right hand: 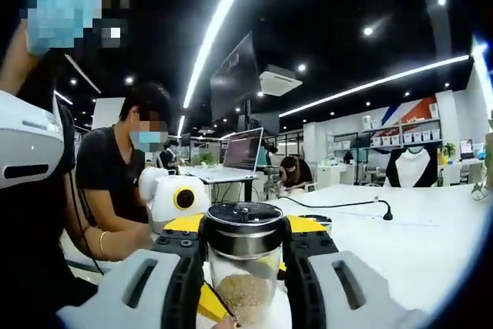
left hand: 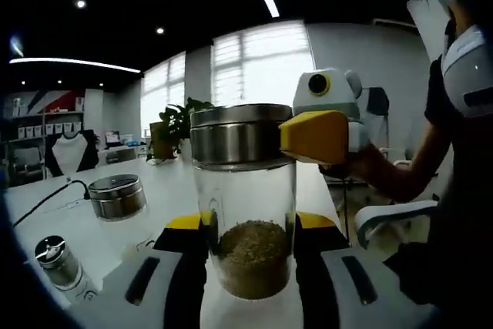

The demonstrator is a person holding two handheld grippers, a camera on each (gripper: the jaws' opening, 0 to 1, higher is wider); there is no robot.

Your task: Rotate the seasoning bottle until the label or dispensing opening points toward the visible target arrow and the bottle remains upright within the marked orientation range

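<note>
The white worktop (left hand: 46,206) carries the upright seasoning bottle (left hand: 245,198). The left gripper (left hand: 246,252) has its fingers closed around the glass body, steadying it, while the right gripper (right hand: 245,263) clamps the steel lid, apparently to twist it.

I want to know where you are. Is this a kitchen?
Probably not: it looks like an office or lab. There is a laptop on a desk, long ceiling lights, shelves of boxes, and a big white table.

Base of clear glass seasoning bottle with steel lid (left hand: 243,213) hidden behind own jaws. Small steel-capped grinder (left hand: 60,265) cut off at view edge. Shelf items illegible.
</note>
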